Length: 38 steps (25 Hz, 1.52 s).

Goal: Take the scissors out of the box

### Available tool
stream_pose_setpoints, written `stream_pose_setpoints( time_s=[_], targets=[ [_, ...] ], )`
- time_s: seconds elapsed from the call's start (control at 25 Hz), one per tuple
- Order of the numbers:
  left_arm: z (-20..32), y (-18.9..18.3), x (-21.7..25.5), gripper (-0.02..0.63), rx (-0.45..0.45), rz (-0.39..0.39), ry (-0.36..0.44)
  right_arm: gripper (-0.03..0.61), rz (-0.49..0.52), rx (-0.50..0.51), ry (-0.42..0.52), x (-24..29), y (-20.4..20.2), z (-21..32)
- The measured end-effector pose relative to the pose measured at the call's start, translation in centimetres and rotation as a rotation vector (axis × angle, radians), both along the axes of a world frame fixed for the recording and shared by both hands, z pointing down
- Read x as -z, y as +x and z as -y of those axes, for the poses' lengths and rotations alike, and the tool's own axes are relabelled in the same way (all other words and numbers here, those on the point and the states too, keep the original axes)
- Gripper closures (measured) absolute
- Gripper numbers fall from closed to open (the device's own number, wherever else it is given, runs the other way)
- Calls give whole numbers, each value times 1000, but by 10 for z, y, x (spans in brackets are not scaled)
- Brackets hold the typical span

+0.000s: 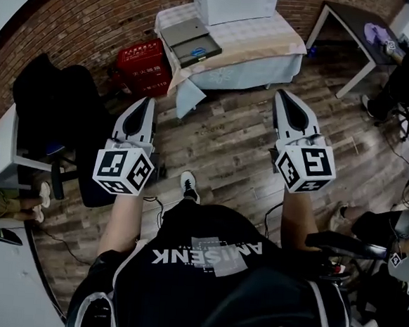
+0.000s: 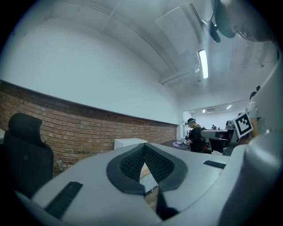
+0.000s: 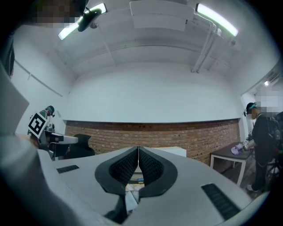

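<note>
A flat grey box (image 1: pixel 189 39) lies open on a low cloth-covered table (image 1: pixel 270 41) ahead of me, with something blue (image 1: pixel 198 52) inside that is too small to tell as scissors. My left gripper (image 1: pixel 149 103) and right gripper (image 1: pixel 281 95) are held level over the wood floor, well short of the table, both pointing towards it. In the left gripper view the left gripper (image 2: pixel 144 145) has its pads meeting at the tips with nothing between them. The right gripper (image 3: pixel 138 149) looks the same in its own view, shut and empty.
A white box (image 1: pixel 235 3) stands behind the grey one. A red case (image 1: pixel 143 66) sits on the floor left of the table, and a black office chair (image 1: pixel 54 105) is further left. A dark desk (image 1: pixel 356 23) and seated people are at the right.
</note>
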<state>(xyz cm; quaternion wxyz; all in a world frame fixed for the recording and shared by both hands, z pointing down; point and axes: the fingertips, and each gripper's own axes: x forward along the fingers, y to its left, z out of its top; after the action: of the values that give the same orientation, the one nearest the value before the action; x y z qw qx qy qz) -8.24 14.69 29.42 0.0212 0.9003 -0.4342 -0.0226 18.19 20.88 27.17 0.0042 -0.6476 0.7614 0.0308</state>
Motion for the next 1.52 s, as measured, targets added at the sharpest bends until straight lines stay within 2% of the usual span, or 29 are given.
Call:
stream_pose_setpoints(
  time_s=[0.32, 0.6, 0.88, 1.2, 1.52],
  targets=[
    [88, -13, 11, 601, -38, -35, 33, 537, -60, -6, -13, 11, -23, 73],
    [156, -30, 11, 601, -56, -53, 10, 537, -84, -8, -42, 13, -42, 136],
    [214, -50, 3, 601, -64, -57, 3, 537, -117, -6, -23, 15, -64, 190],
    [269, -75, -7, 601, -100, -69, -2, 535, -137, -41, -36, 7, -92, 247],
    [301, -87, -15, 601, -145, -89, -3, 535, -173, -42, -70, 1, -114, 278]
  ],
)
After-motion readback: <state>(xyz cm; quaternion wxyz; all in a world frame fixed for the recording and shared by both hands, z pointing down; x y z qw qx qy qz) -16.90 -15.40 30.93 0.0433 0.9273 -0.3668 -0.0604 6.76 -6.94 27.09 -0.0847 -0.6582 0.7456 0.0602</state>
